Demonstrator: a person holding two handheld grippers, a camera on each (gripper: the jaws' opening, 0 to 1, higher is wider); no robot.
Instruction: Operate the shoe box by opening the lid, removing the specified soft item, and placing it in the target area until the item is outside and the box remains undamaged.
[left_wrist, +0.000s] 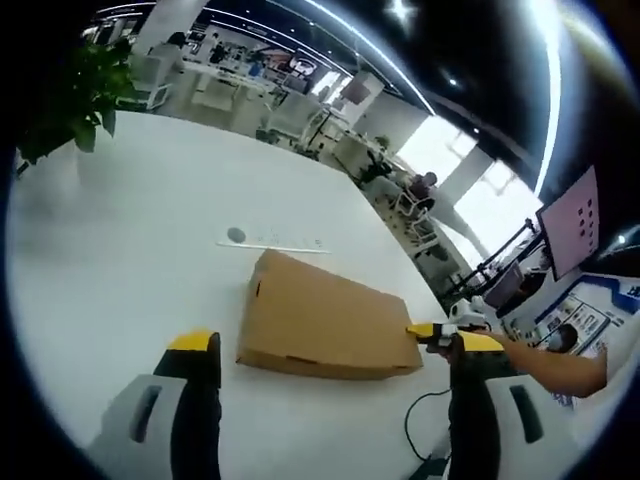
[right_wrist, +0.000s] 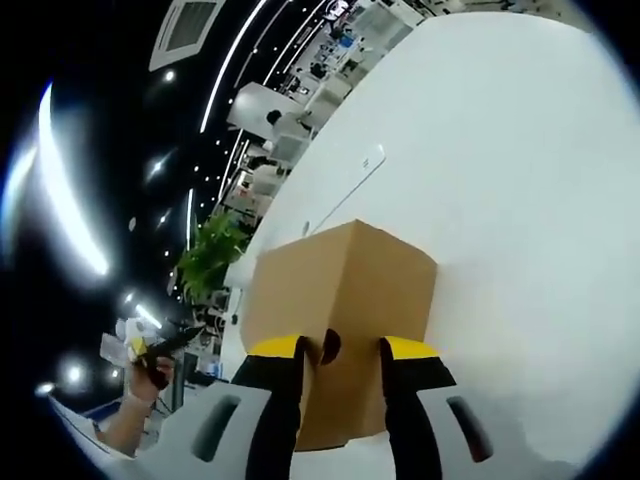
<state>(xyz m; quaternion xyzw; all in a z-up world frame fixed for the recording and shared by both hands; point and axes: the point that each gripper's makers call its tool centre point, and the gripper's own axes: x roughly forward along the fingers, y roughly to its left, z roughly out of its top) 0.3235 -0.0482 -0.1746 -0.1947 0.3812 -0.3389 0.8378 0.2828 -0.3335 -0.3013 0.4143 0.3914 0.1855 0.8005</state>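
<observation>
right hand-held gripper (right_wrist: 340, 352) straddles the near end of the closed shoe box (right_wrist: 345, 300) on the white table (right_wrist: 520, 180).

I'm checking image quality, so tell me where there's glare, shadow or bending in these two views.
Left gripper view: bright windows blow out at upper right, and the shoe box casts a soft shadow along its near edge. Right gripper view: ceiling lights smear into streaks, the white table edge bows strongly, and the box looms large between the jaws.

Both grippers' jaws apart (left (left_wrist: 335, 345) wider).
</observation>
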